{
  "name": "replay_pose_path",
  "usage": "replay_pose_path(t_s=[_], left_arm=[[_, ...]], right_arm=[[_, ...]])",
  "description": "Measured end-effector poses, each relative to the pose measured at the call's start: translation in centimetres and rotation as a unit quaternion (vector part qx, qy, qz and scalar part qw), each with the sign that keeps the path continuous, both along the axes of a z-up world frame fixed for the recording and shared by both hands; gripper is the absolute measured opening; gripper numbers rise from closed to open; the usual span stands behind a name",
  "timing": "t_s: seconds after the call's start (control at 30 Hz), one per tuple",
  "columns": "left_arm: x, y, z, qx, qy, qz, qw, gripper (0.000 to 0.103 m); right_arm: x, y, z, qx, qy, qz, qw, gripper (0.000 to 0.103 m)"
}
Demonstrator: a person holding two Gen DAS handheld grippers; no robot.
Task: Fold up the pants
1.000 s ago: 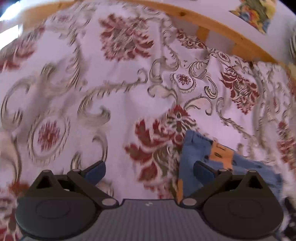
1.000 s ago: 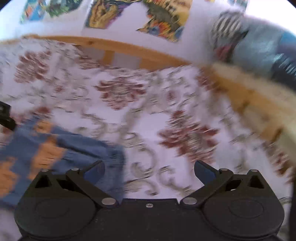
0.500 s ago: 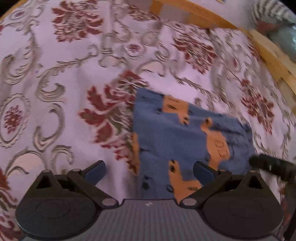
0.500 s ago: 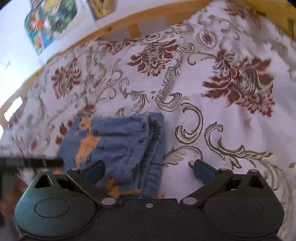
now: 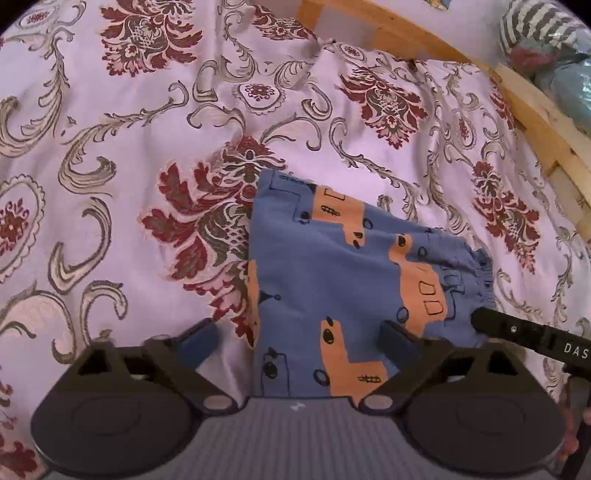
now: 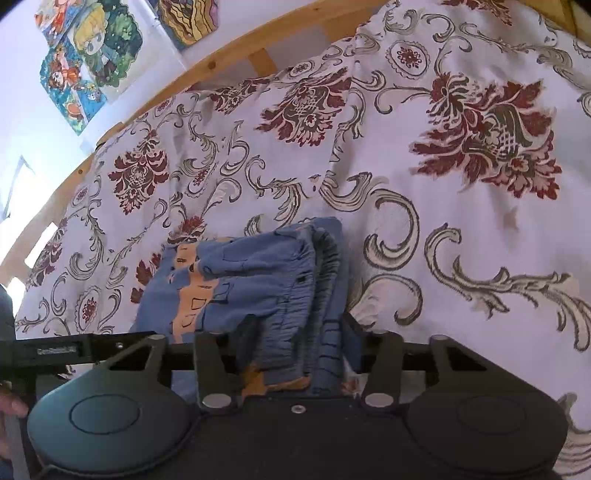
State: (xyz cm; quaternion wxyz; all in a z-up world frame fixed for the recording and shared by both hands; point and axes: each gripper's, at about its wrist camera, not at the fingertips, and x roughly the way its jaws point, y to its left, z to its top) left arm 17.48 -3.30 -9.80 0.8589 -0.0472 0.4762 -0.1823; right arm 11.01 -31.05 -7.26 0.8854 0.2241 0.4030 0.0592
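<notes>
right wrist: right hand-held gripper (image 6: 297,332) has narrowed onto folded pants (image 6: 258,280); left hand-held gripper (image 5: 295,339) stays wide.

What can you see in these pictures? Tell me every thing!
pants: one pair, blue with orange patches, folded small, lying on the bedspread
bedspread: one, pale lilac with dark red flowers and grey swirls, covering the bed
bed frame: one, light wood, along the far edge of the bedspread
posters: several, bright cartoon colours, on the white wall
striped cloth: one, grey and white, beyond the bed frame, top right
left gripper: one, black with blue pads, open over the pants' edge
right gripper: one, black, fingers either side of the pants' gathered waistband edge
</notes>
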Motion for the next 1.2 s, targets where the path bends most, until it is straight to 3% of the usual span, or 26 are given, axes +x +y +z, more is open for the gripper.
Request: replay_pose_path(t_s=[0.07, 0.13, 0.23, 0.37, 0.5, 0.67, 0.73, 0.87, 0.97, 1.13, 1.2], left_arm=[[0.0, -0.2, 0.1, 0.017, -0.007, -0.009, 0.9998, 0.067], [0.0, -0.3, 0.3, 0.017, -0.008, -0.013, 0.9997, 0.055], [0.1, -0.1, 0.6, 0.014, -0.004, -0.005, 0.9999, 0.038], [-0.1, -0.4, 1.3, 0.029, -0.013, -0.006, 0.9995, 0.018], [-1.0, -1.3, 2.2, 0.054, -0.045, -0.011, 0.9975, 0.015], [-0.7, -1.1, 4.2, 0.039, -0.096, 0.012, 0.9946, 0.015], [0.2, -1.6, 5.0, 0.037, -0.126, 0.025, 0.9910, 0.015], [3.1, -2.8, 5.7, 0.047, -0.174, 0.035, 0.9830, 0.015], [5.2, -3.4, 5.0, 0.058, -0.184, 0.031, 0.9806, 0.015], [7.1, -3.0, 2.1, 0.050, -0.134, 0.021, 0.9895, 0.016], [7.3, -2.7, 1.1, 0.053, -0.122, 0.023, 0.9909, 0.021]], right_arm=[[0.0, 0.3, 0.0, 0.001, 0.000, -0.002, 1.000, 0.039], [-0.1, 0.6, 0.2, -0.007, -0.003, -0.004, 1.000, 0.036], [-0.3, 1.0, 0.6, -0.018, -0.009, -0.012, 1.000, 0.031], [-0.9, 2.8, 1.8, -0.075, -0.036, -0.003, 0.997, 0.025], [-1.8, 5.3, 3.3, -0.143, -0.085, 0.013, 0.986, 0.022], [-2.5, 7.6, 4.7, -0.218, -0.150, 0.026, 0.964, 0.022], [-1.8, 8.5, 5.0, -0.249, -0.180, 0.029, 0.951, 0.022], [1.6, 8.5, 5.0, -0.271, -0.210, 0.023, 0.939, 0.022], [5.6, 7.3, 4.1, -0.261, -0.205, 0.006, 0.944, 0.022], [8.3, 6.1, 2.1, -0.234, -0.159, -0.004, 0.959, 0.022], [8.5, 6.1, 1.1, -0.234, -0.137, 0.001, 0.963, 0.023]])
